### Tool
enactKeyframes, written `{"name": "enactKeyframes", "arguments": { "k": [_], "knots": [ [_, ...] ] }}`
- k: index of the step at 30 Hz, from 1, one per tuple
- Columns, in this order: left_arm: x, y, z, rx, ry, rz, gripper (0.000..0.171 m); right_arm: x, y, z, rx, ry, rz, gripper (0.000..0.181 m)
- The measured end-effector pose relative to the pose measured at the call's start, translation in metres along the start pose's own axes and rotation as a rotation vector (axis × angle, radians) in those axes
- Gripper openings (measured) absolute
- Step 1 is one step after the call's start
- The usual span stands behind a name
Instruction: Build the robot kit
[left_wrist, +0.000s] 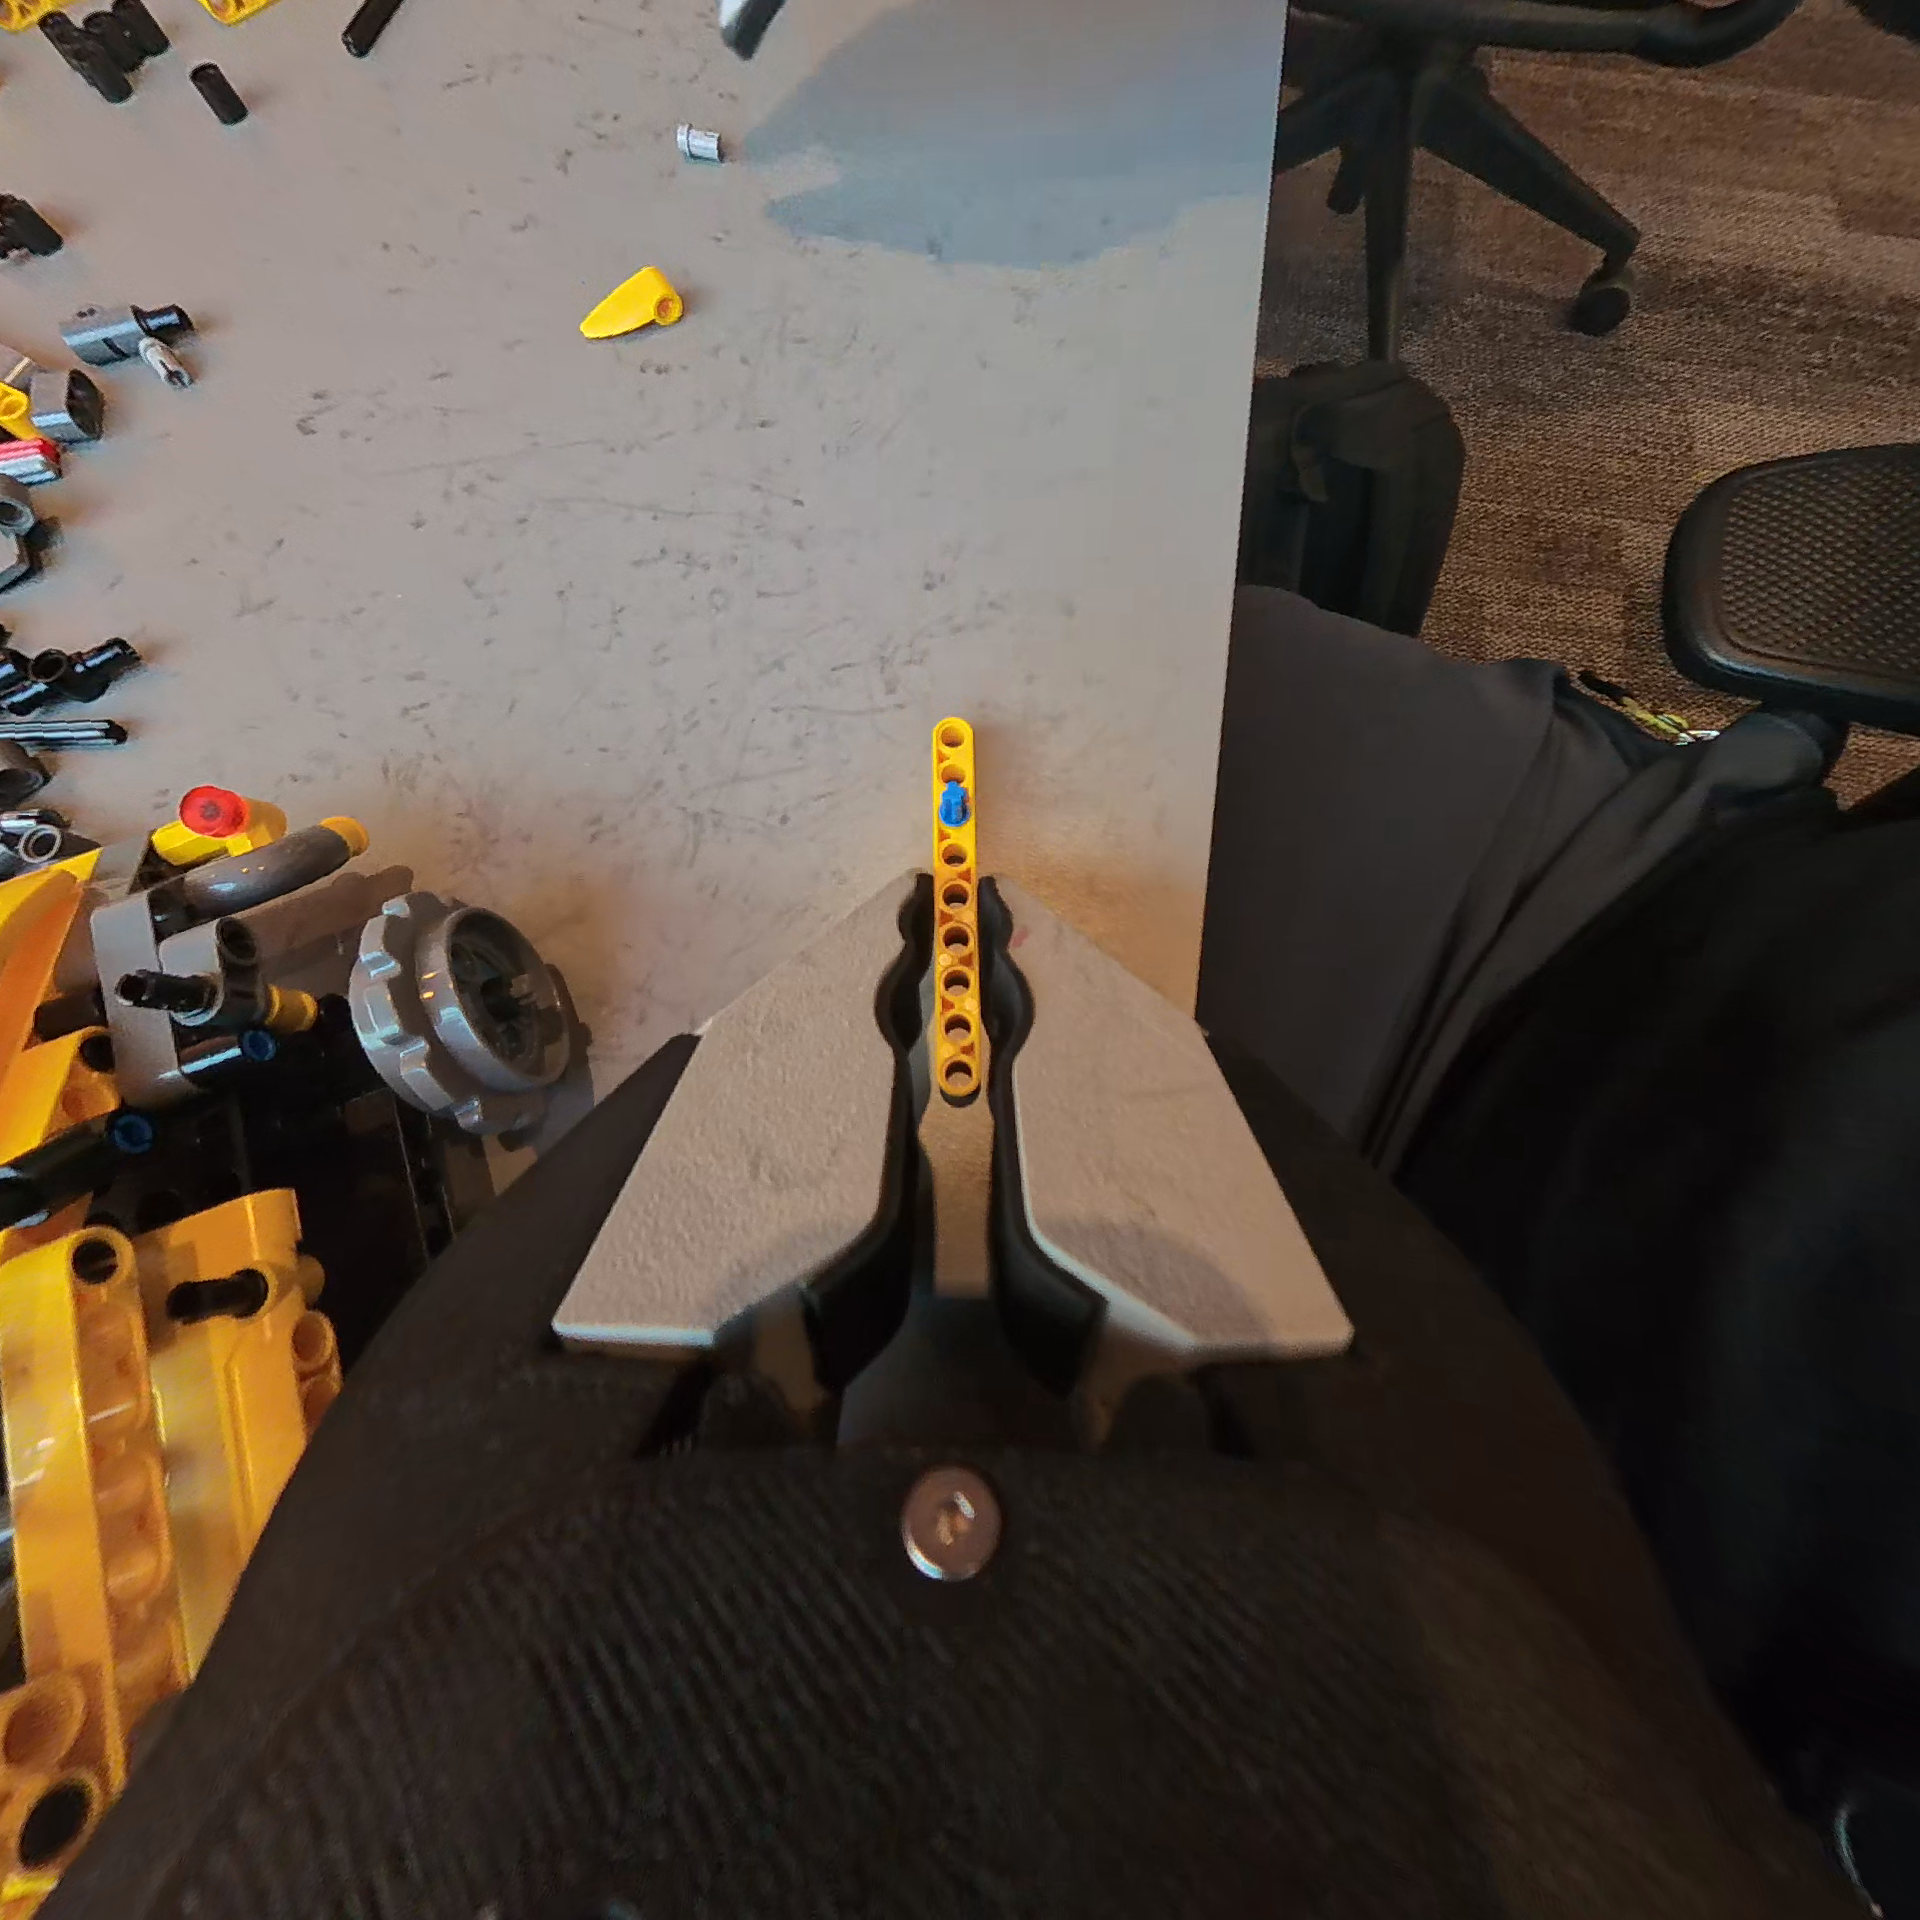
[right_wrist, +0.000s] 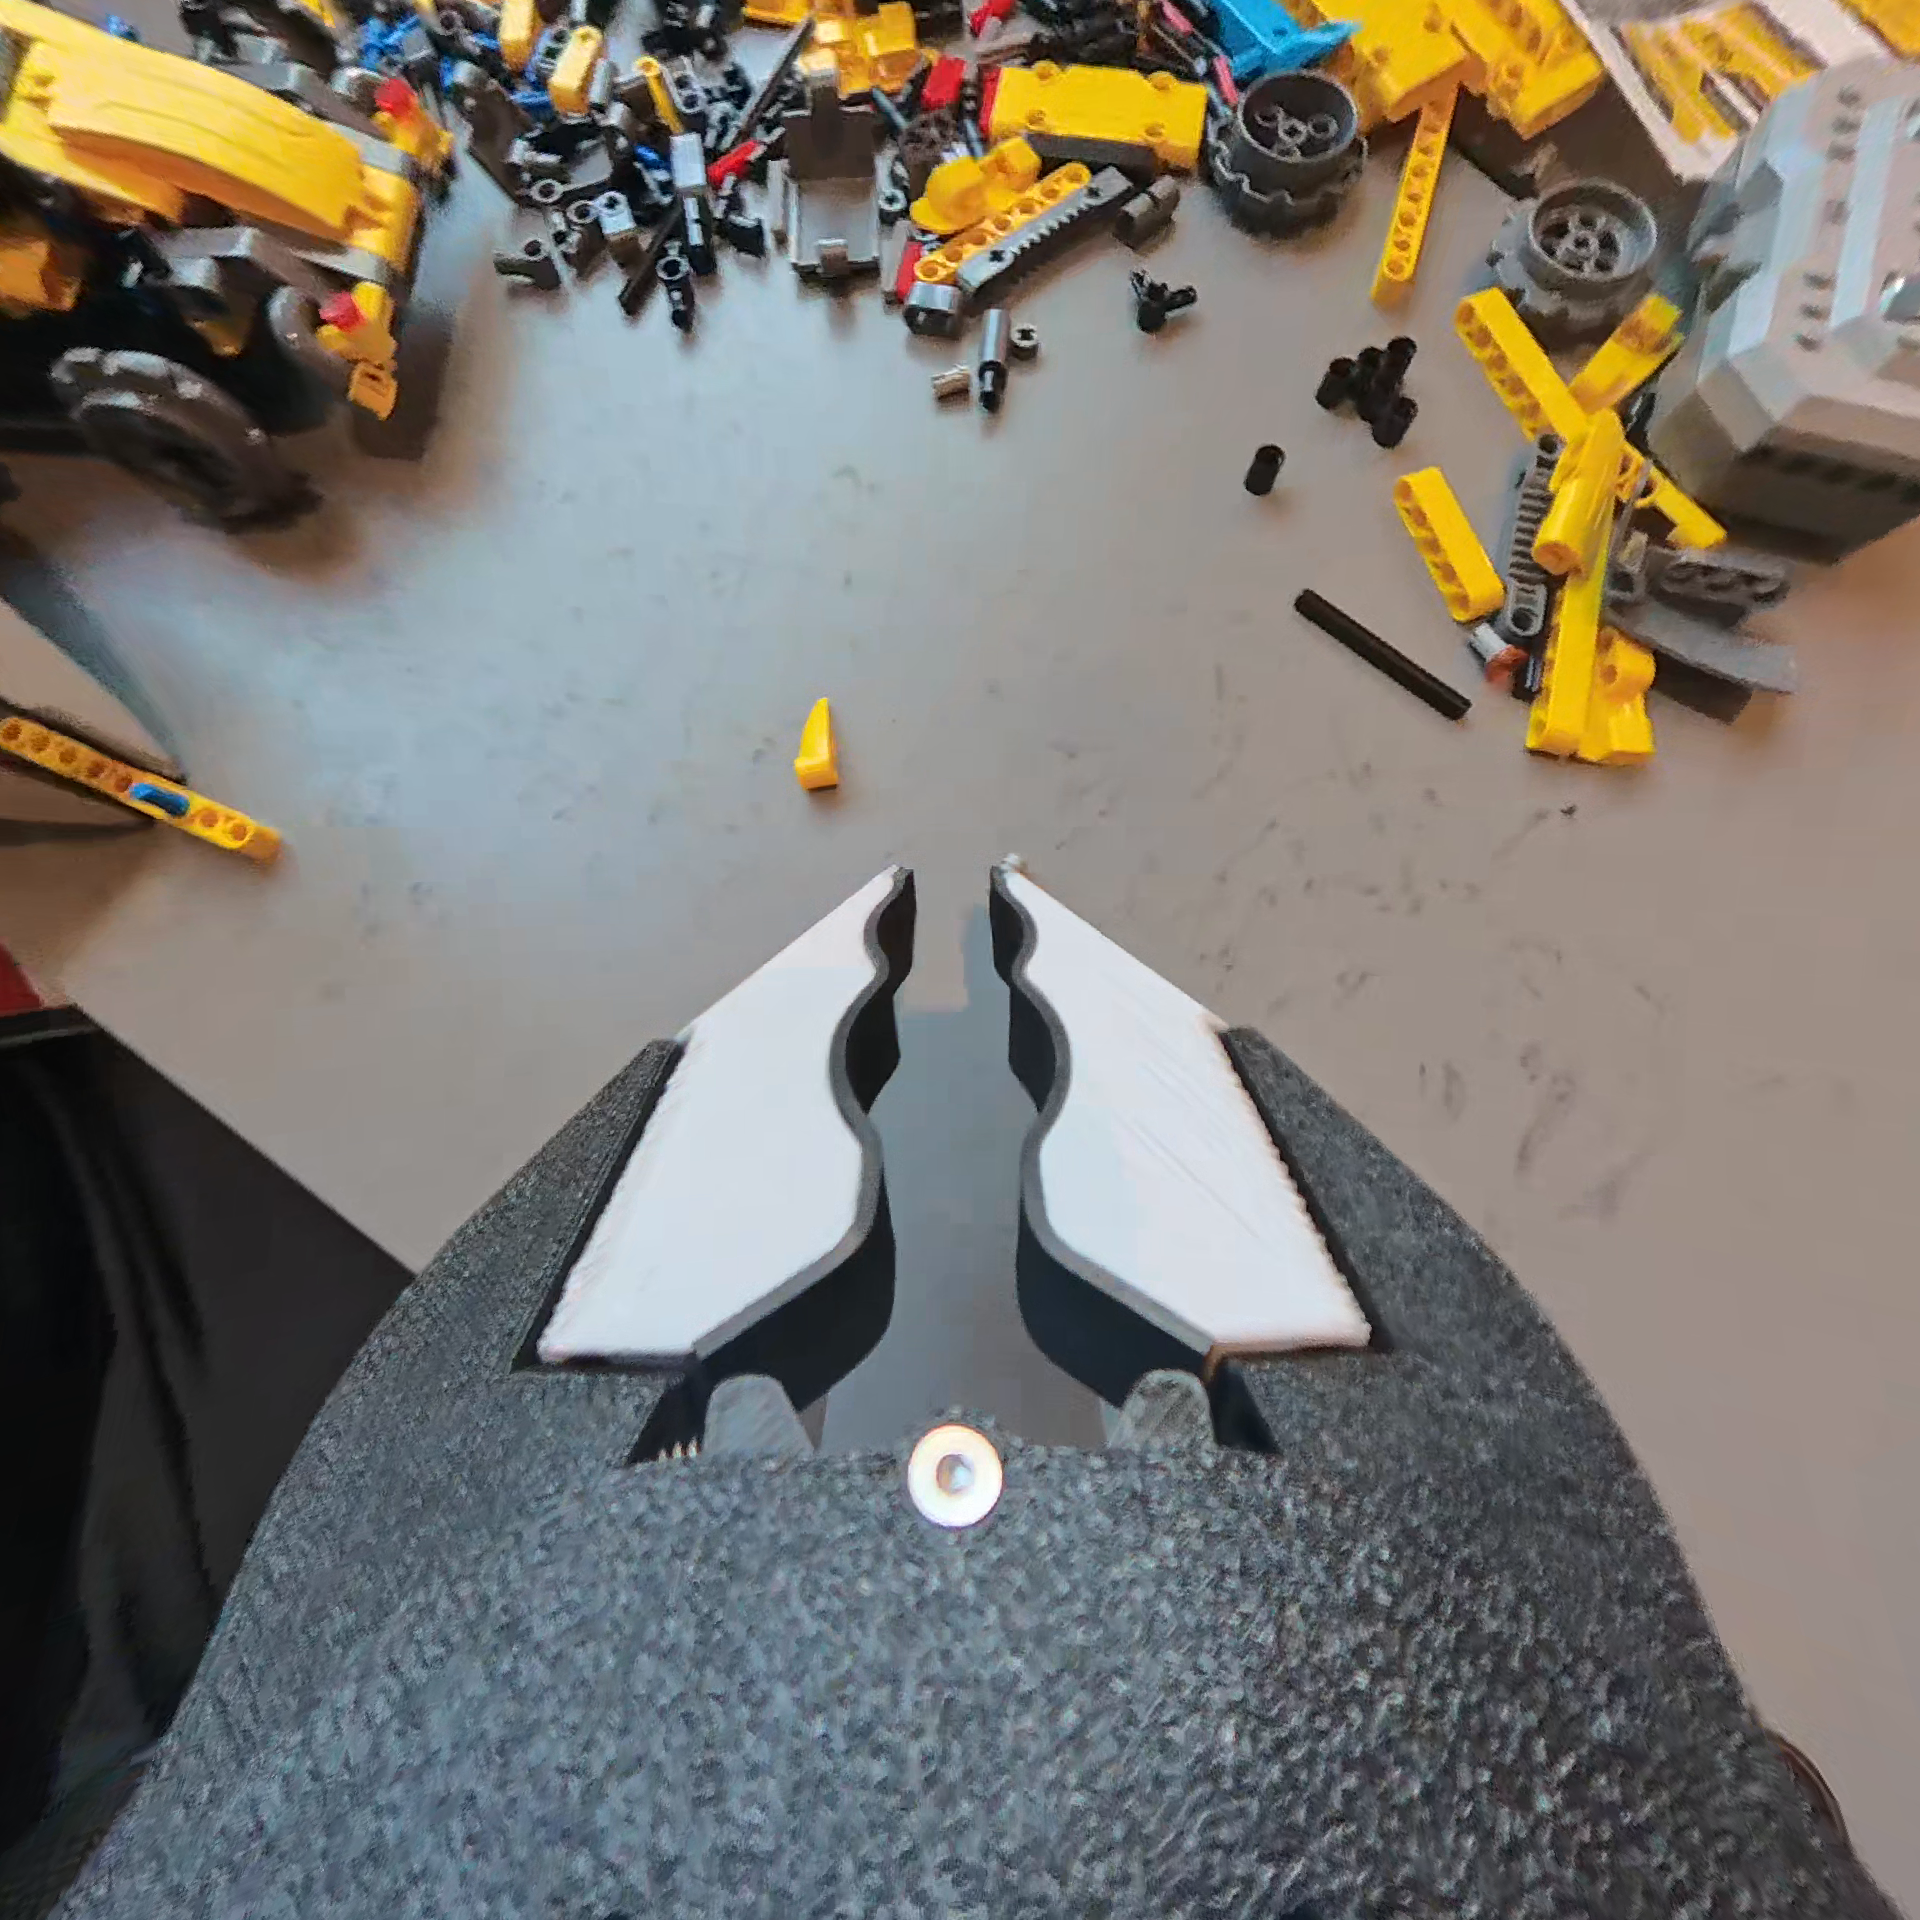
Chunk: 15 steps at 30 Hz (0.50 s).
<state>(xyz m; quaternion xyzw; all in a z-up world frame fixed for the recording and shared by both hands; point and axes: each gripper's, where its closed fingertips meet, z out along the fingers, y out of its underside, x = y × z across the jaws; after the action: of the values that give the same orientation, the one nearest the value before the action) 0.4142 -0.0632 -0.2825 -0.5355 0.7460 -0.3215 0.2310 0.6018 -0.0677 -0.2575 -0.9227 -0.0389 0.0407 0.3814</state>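
Gripping a long yellow holed beam (left_wrist: 956, 914) edge-on, the left tool (left_wrist: 954, 894) is pinching it tight, with the far end and its blue pin (left_wrist: 953, 803) sticking out past the tips over the grey table (left_wrist: 623, 582). The right tool (right_wrist: 952, 883) is hovering slightly open, holding nothing, just short of a small yellow wedge piece (right_wrist: 819, 746). Beyond that wedge, a heap of loose parts (right_wrist: 935, 156) is sitting.

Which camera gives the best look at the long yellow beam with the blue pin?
The left wrist view: the long yellow holed plastic beam with the blue pin lies centred, sharp, clamped between the left tool. In the right wrist view it is only a blurred strip at the left edge.
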Motion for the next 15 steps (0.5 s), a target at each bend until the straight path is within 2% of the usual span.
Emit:
{"name": "enactKeyframes", "arguments": {
  "k": [4, 11, 13, 15],
  "knots": [
    [0.000, 0.000, 0.000, 0.000, 0.003, -0.004, 0.005, 0.010, 0.006, 0.016, -0.053, 0.011, 0.025, 0.014],
    [0.001, 0.000, 0.000, 0.000, 0.022, -0.020, 0.006, 0.010, 0.010, 0.028, -0.046, -0.054, 0.127, 0.004],
    [0.001, 0.000, -0.001, 0.000, 0.031, -0.021, 0.007, 0.004, 0.010, 0.026, -0.029, -0.068, 0.129, 0.004],
    [0.002, 0.000, -0.001, -0.001, 0.031, -0.015, 0.009, -0.017, -0.001, 0.020, 0.046, -0.164, 0.168, 0.004]
  ]
}}
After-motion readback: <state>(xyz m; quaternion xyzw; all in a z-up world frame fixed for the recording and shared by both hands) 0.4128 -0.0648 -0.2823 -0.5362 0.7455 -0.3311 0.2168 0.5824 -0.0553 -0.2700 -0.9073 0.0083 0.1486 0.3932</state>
